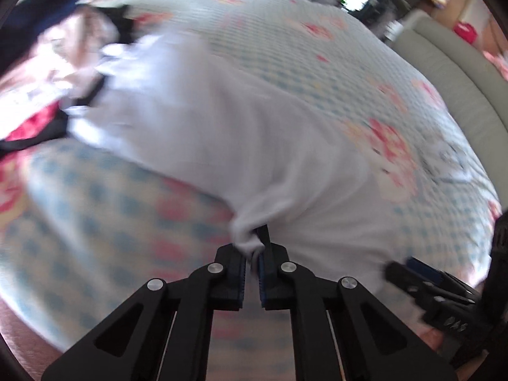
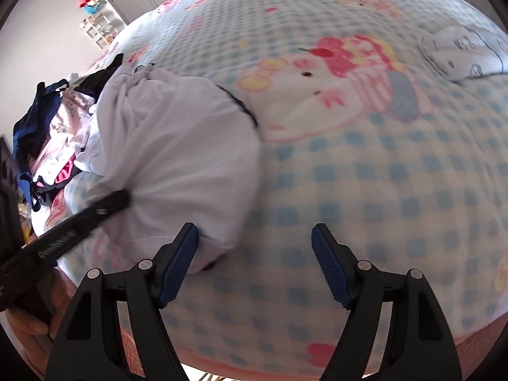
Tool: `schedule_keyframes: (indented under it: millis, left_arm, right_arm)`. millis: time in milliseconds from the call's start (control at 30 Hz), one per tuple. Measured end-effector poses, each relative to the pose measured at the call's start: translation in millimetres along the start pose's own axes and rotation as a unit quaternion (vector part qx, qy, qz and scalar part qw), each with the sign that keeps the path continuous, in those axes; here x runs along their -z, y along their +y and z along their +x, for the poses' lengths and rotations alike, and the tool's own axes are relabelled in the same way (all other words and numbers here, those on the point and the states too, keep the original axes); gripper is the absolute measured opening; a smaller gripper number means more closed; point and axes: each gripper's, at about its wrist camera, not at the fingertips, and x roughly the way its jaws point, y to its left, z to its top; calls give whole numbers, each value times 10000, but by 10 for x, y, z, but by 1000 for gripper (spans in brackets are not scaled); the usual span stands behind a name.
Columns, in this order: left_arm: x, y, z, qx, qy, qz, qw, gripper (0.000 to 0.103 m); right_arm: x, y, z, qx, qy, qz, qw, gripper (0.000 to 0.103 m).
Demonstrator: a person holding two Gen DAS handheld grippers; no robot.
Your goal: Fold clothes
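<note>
Across the middle of both views a checked cartoon-print blanket (image 2: 365,165) covers the bed, and on it a white garment (image 1: 197,120) lies crumpled from the clothes pile (image 2: 47,120) at upper left down to the bottom centre. At the lower centre of the left wrist view the left gripper (image 1: 252,265) is clenched on a bunched corner of that garment, while the right gripper (image 2: 255,265) stands released, its left pad just beside the hem. To fold cleanly, I judge the right should pinch the matching corner before either hand lifts, keeping the edge taut.

Right tool (image 2: 255,254) gaping above checked bedspread (image 2: 397,174); left pad touching white garment (image 2: 177,146) hem. Left tool (image 2: 122,198) pinching same garment.
</note>
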Motion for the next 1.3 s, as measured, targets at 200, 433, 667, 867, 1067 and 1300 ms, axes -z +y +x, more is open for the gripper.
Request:
schedule_keyframes:
  millis: [200,433,667,867,1067,1300]
  left_arm:
    - [-128,718,-254,-643,-338,-499,9961,3]
    - [58,361,-213,649,76,244,9976,27]
    - [273,-375,92,1289,552,832,9866,52]
    - [393,-728,336,817,714,1429,9838,7]
    - [217,-381,-36,438,-4,948,9945,5]
    - [-71,663,-451,-562,-548,-217,9967,6]
  right_arm:
    - [-34,75,11,64,-43,-165,9998,75]
    - [-59,32,97,316,-164,58,9993,75]
    - [-29,-65,-38,620,-385,126,9973,75]
    - [17,-383,-155,723,-442,484,9952,75]
    - [110,-210,26,646,-96,-14,9979,77]
    - [34,-15,-28,314,-235,-189,9991,77]
